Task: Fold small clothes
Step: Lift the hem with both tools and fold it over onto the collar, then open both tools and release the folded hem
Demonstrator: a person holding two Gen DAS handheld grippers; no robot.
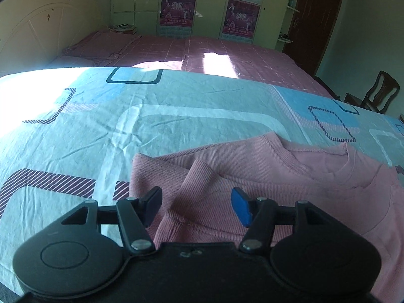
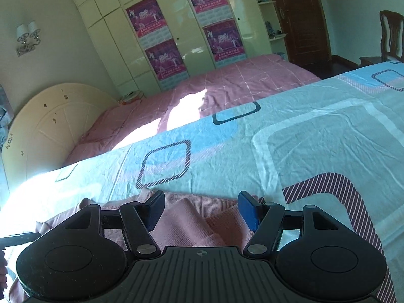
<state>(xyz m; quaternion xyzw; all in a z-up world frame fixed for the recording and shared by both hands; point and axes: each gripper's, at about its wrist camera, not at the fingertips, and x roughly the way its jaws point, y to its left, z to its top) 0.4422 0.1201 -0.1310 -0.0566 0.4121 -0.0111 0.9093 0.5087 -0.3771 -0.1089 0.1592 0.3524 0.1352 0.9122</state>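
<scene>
A small pink ribbed sweater [image 1: 290, 176] lies on a light blue patterned bedsheet [image 1: 151, 116]. Its neckline [image 1: 320, 159] points away from me, and one sleeve [image 1: 186, 189] is folded in over the body. My left gripper [image 1: 195, 205] hovers open over that folded sleeve, and its pads press on nothing. In the right wrist view the same sweater [image 2: 192, 222] shows as a raised fold below my right gripper [image 2: 199, 212]. That gripper is open too, with the fold lying between and below its fingers, not pinched.
A second bed with a pink checked cover [image 1: 227, 55] stands beyond the blue sheet, with a cream headboard [image 2: 50, 126] at its left. Wardrobes with posters [image 2: 161, 50] line the far wall. A wooden chair [image 1: 373, 93] and a dark door [image 2: 298, 20] are at the right.
</scene>
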